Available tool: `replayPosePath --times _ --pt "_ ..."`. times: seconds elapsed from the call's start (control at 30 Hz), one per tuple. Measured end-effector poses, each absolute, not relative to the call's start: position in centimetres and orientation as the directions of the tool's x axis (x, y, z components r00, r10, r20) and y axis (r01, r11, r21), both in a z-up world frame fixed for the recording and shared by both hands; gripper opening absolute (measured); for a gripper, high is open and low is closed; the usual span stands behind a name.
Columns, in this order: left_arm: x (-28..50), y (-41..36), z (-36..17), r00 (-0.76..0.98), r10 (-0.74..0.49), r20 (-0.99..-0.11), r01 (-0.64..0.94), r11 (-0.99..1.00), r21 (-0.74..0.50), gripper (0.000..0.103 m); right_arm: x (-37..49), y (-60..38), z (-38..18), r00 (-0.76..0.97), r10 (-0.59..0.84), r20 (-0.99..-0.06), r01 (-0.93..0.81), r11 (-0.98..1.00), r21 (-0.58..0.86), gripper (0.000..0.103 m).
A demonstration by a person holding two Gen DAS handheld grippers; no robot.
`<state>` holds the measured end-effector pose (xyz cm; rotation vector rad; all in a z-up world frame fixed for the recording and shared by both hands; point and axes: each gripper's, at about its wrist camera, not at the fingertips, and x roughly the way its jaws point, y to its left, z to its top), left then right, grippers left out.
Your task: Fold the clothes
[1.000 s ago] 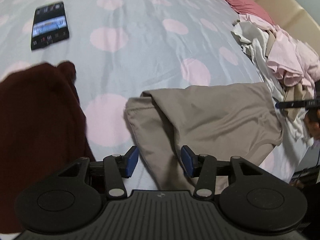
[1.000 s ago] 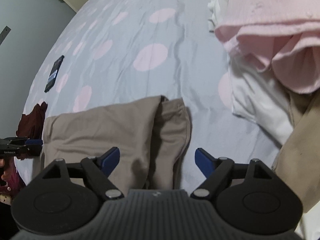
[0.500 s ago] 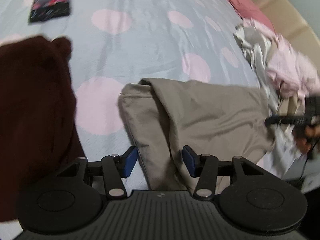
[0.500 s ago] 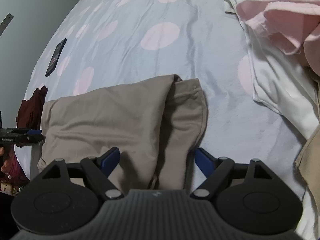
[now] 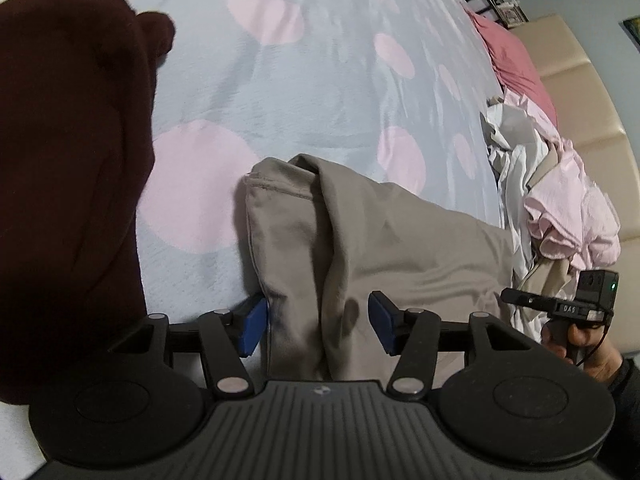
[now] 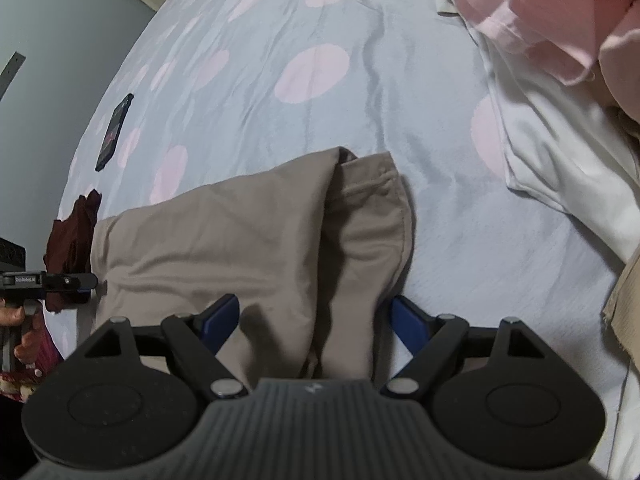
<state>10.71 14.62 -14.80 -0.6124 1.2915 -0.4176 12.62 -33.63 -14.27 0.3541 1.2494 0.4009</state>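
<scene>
A beige garment (image 5: 360, 240) lies partly folded on the grey bedspread with pink dots (image 5: 304, 88). It also shows in the right wrist view (image 6: 240, 240). My left gripper (image 5: 316, 322) is open, its blue pads on either side of the garment's left near end. My right gripper (image 6: 314, 322) is open, its pads straddling the garment's right near end. Each gripper shows in the other's view: the right one (image 5: 560, 304), the left one (image 6: 48, 280).
A dark maroon garment (image 5: 68, 160) lies left of the beige one. A pile of white and pink clothes (image 5: 552, 184) sits to the right, also seen in the right wrist view (image 6: 560, 80). A black phone (image 6: 114, 132) lies farther up the bed.
Both grippers have moved forward and down over the near edge of the beige garment, so cloth now lies between each pair of pads. Both stay open.
</scene>
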Motion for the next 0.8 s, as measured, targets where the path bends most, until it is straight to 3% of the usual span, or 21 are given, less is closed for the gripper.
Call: replayPosePath --times 0.37,0.5,0.57,0.6,0.63,0.67,0.7,0.8 --pt "11.3 15.2 -14.7 0.234 -0.593 -0.771 -0.057 0.783 -0.619 0.054 13.4 -34.7 -14.2 0.271 0.487 -0.831 -0.063 0.87 0.489 0.085" --pt "11.6 14.2 -15.3 0.218 -0.605 -0.766 -0.055 0.776 -0.628 0.066 13.3 -33.8 -14.7 0.252 0.509 -0.823 -0.072 0.858 0.509 0.085" --pt "11.8 13.3 -15.1 0.211 -0.591 -0.778 -0.03 0.792 -0.61 0.066 13.2 -32.9 -14.8 0.253 0.487 -0.836 -0.102 0.873 0.477 0.077" --pt "11.9 13.1 -15.0 0.206 -0.591 -0.78 -0.021 0.794 -0.608 0.06 13.2 -32.4 -14.7 0.257 0.458 -0.851 -0.116 0.889 0.444 0.062" --pt "12.0 13.1 -15.0 0.2 -0.597 -0.777 -0.014 0.791 -0.611 0.034 13.2 -32.2 -14.6 0.259 0.442 -0.859 -0.12 0.897 0.425 0.044" --pt "12.1 13.0 -15.0 0.194 -0.602 -0.774 -0.008 0.788 -0.615 0.012 13.4 -32.4 -14.7 0.258 0.447 -0.857 -0.109 0.894 0.434 0.035" --pt "12.2 12.9 -15.0 0.188 -0.608 -0.771 -0.002 0.785 -0.619 0.006 13.5 -32.6 -14.7 0.256 0.457 -0.852 -0.099 0.889 0.447 0.02" --pt "12.0 12.1 -14.2 0.192 -0.584 -0.789 0.071 0.81 -0.582 0.005 13.5 -33.0 -14.4 0.248 0.493 -0.834 -0.104 0.869 0.483 0.013"
